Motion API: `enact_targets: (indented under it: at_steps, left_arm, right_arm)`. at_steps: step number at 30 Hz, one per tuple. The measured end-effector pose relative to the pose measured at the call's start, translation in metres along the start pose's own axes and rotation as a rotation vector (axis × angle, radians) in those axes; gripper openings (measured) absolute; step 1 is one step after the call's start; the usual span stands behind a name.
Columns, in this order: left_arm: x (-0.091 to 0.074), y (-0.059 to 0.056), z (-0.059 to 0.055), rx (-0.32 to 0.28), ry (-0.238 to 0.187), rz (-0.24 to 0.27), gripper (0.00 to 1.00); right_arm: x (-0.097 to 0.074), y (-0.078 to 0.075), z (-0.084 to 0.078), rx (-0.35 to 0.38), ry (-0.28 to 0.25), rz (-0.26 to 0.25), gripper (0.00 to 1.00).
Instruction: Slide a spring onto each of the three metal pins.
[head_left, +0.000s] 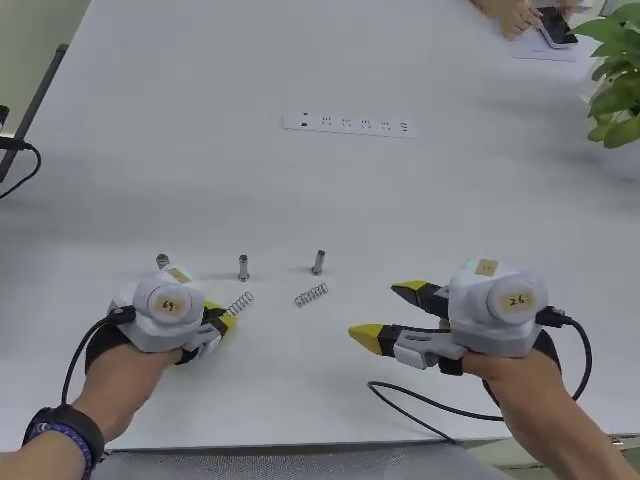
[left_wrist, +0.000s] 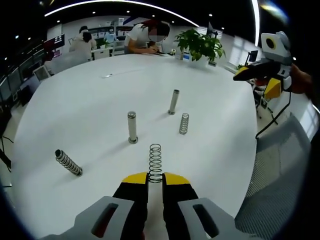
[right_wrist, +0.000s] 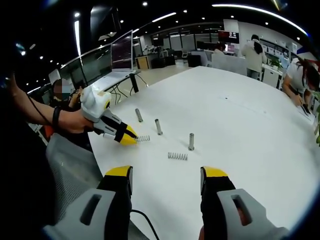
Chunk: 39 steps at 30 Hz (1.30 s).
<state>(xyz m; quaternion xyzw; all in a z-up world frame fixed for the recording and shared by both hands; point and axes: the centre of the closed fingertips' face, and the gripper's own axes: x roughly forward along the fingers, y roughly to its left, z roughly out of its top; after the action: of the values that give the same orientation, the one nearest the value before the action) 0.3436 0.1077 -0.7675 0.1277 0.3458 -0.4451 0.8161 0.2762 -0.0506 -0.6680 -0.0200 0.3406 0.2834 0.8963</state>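
The left tongs (left_wrist: 155, 178) are clamped on a spring (left_wrist: 155, 161) near the bare middle pin (left_wrist: 132, 127), the right tongs (head_left: 380, 312) hang apart and empty; next, I reckon, the coil's bore must line up over that pin's tip.

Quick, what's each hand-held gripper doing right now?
Left hand-held gripper: closed on a spring.
Right hand-held gripper: open, holding nothing.
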Motion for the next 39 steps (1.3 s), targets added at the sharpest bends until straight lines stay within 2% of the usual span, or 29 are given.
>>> enact_targets:
  at_steps: [7, 16, 26, 34, 39]
  left_arm:
    - [-0.016, -0.001, 0.001, -0.001, -0.019, 0.009, 0.03]
    - [-0.037, -0.007, 0.015, 0.023, -0.065, 0.01, 0.03]
    - [-0.054, -0.016, 0.035, 0.064, -0.107, -0.003, 0.03]
    - [-0.062, -0.029, 0.056, 0.114, -0.139, -0.029, 0.03]
    - [-0.063, -0.038, 0.066, 0.146, -0.151, -0.052, 0.03]
  right_arm:
    - [0.001, 0.005, 0.005, -0.008, -0.009, 0.005, 0.53]
    - [0.002, 0.01, 0.002, -0.011, -0.003, 0.019, 0.53]
    - [0.005, 0.018, 0.007, -0.014, -0.007, 0.046, 0.52]
    - [0.008, 0.022, 0.011, -0.024, -0.012, 0.075, 0.51]
    - [0.009, 0.023, 0.013, -0.03, -0.012, 0.088, 0.5]
